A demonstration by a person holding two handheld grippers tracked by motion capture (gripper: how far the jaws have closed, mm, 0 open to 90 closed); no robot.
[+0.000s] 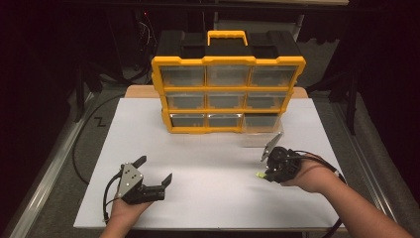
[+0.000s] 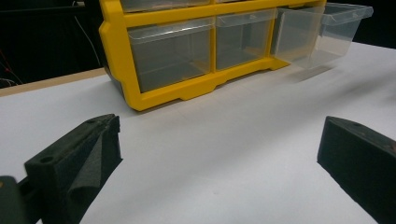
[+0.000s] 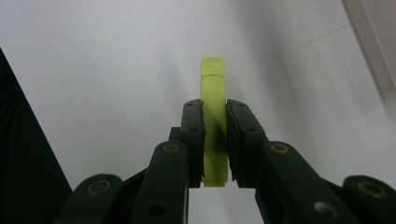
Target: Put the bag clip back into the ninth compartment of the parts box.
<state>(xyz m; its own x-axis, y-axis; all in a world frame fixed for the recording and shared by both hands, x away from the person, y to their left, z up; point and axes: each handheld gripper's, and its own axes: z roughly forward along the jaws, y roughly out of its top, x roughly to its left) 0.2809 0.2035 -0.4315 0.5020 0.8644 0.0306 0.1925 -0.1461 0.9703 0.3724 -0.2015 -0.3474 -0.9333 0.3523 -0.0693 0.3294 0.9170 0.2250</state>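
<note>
Nearest to me, my left gripper (image 1: 154, 169) rests low over the white table (image 1: 213, 198) at the front left, its fingers (image 2: 77, 163) spread wide apart with only bare tabletop between them. In the left gripper view it looks straight toward the lower rows of the cabinet.

At the front right, my right gripper (image 1: 261, 174) is held just above the table, pointing left. Its fingers (image 3: 192, 135) are clamped together on a small yellow-green piece (image 3: 214, 121); in the right gripper view the piece stands upright between the pads and pokes out past the tips, with white table behind it. From the high view I see its bright end (image 1: 259, 174) at the gripper's tip.

Just beyond the right gripper, a clear drawer (image 1: 261, 130) is pulled out from the bottom right slot of the cabinet; in the left gripper view it juts forward over the table (image 2: 322, 37).

Farthest back stands the yellow and black drawer cabinet (image 1: 228, 87), three rows of three clear drawers, with a yellow handle (image 1: 227, 35) on top.
</note>
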